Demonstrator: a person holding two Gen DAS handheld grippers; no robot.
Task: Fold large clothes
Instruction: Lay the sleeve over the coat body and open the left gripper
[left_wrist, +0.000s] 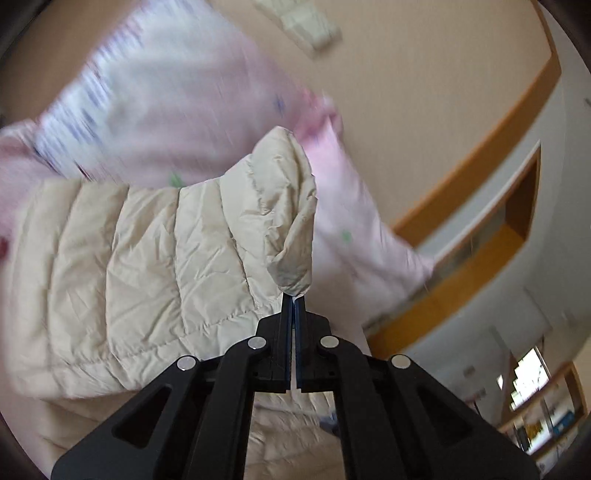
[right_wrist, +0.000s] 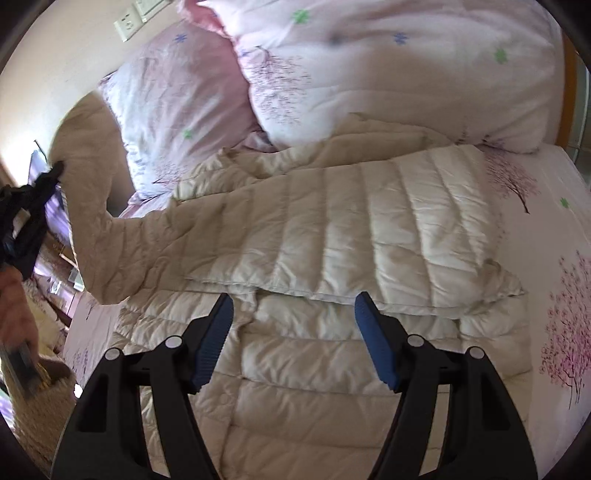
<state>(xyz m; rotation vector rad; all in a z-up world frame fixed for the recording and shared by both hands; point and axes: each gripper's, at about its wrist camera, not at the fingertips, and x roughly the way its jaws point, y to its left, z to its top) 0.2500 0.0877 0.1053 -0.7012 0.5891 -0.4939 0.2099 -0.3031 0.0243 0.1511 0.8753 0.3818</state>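
Note:
A cream quilted down jacket (right_wrist: 332, 229) lies on the bed, partly folded over itself. My left gripper (left_wrist: 294, 295) is shut on the end of the jacket's sleeve (left_wrist: 291, 236) and holds it lifted in the air. In the right wrist view the left gripper (right_wrist: 55, 170) shows at the far left, with the raised sleeve (right_wrist: 88, 206) hanging from it. My right gripper (right_wrist: 293, 310) is open and empty, hovering just above the jacket's folded edge near the front.
Pink floral pillows (right_wrist: 177, 107) and a bunched quilt (right_wrist: 399, 66) lie behind the jacket. The floral bedsheet (right_wrist: 546, 258) shows bare on the right. A wall with sockets (right_wrist: 127, 24) is at the back left. A woven basket (right_wrist: 37, 406) stands at the lower left.

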